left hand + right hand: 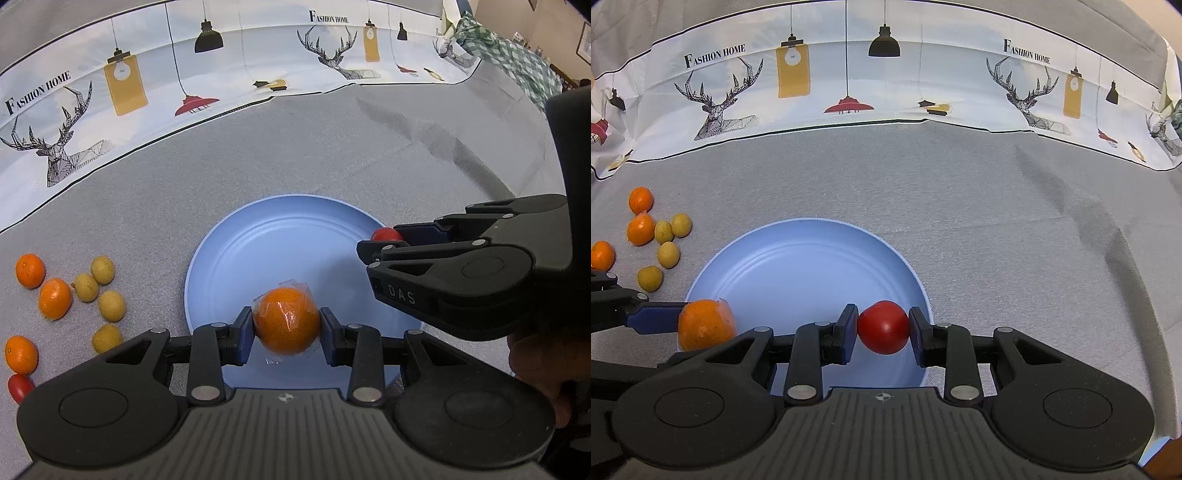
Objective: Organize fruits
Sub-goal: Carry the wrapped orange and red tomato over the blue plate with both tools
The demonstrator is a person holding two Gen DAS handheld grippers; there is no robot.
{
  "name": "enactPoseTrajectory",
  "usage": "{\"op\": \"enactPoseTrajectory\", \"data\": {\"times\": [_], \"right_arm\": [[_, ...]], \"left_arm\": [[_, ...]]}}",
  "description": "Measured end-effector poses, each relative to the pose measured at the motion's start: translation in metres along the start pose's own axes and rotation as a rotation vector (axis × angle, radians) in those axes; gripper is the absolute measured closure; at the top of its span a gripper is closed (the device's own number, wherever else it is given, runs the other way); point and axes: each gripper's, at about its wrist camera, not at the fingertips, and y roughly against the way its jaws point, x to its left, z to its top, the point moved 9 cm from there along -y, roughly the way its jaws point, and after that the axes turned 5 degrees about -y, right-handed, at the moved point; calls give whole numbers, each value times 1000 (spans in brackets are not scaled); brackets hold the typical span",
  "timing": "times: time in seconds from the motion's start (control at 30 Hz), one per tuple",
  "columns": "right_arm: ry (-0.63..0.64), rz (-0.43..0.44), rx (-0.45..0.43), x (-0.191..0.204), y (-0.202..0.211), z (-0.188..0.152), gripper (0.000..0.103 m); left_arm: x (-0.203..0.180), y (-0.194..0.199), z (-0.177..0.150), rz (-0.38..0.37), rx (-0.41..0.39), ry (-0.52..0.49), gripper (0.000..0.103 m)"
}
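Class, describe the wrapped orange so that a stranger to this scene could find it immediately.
Start at the round pale blue plate on the grey tablecloth. Over its near edge, the left tongs grip a round orange citrus fruit. Unlike the bare oranges lying left of the plate, it wears clear plastic wrap.

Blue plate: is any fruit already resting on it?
No. The blue plate is bare; the wrapped orange and cherry tomato are each held in a claw above it.

Glossy blue plate (812, 266) on matt grey cloth (997, 206).
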Motion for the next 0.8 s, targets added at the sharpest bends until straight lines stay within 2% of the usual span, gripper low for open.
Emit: {"op": "enactPoseTrajectory", "data": {"times": [0.8], "right_arm": [[-5,5,3,0,0,0,72]], "left_arm": [[-1,-1,-1,0,0,-7,62]]}}
